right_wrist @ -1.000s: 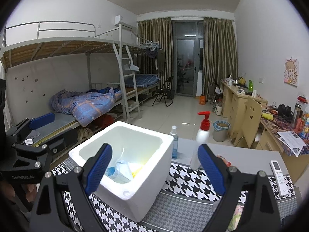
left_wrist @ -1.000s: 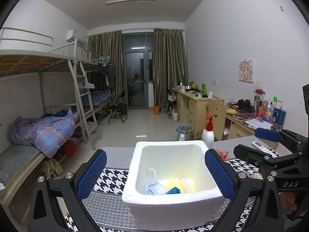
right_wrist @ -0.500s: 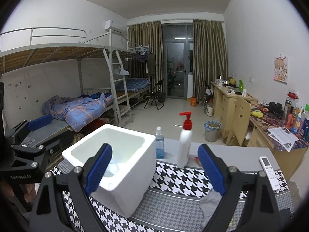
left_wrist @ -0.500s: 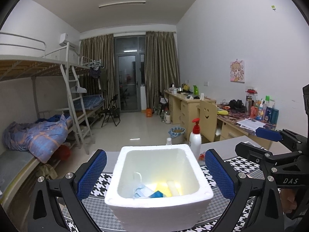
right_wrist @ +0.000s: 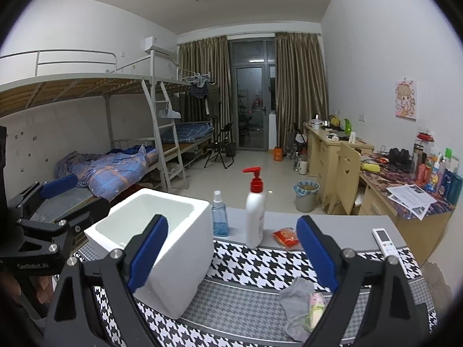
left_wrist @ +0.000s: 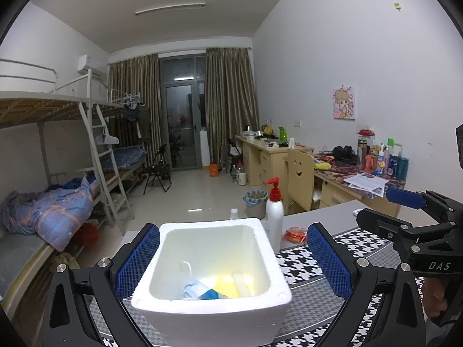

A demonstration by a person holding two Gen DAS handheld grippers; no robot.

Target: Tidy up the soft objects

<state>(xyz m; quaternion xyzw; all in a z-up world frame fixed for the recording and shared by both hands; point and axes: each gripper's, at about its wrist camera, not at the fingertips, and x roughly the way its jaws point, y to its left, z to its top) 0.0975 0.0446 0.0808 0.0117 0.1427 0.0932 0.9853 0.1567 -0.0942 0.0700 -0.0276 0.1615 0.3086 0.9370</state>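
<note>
Covering dorm-room table (right_wrist: pixel 332 225): houndstooth cloth (right_wrist: pixel 260 263)

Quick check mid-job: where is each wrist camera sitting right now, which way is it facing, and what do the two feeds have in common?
Left wrist: on the left gripper, looking into the white foam box; own open fingers, and the right gripper at right.
Right wrist: on the right gripper, facing the houndstooth mat and grey cloth; own open fingers, left gripper at left.
Shared: foam box, pump bottle, red packet.
</note>
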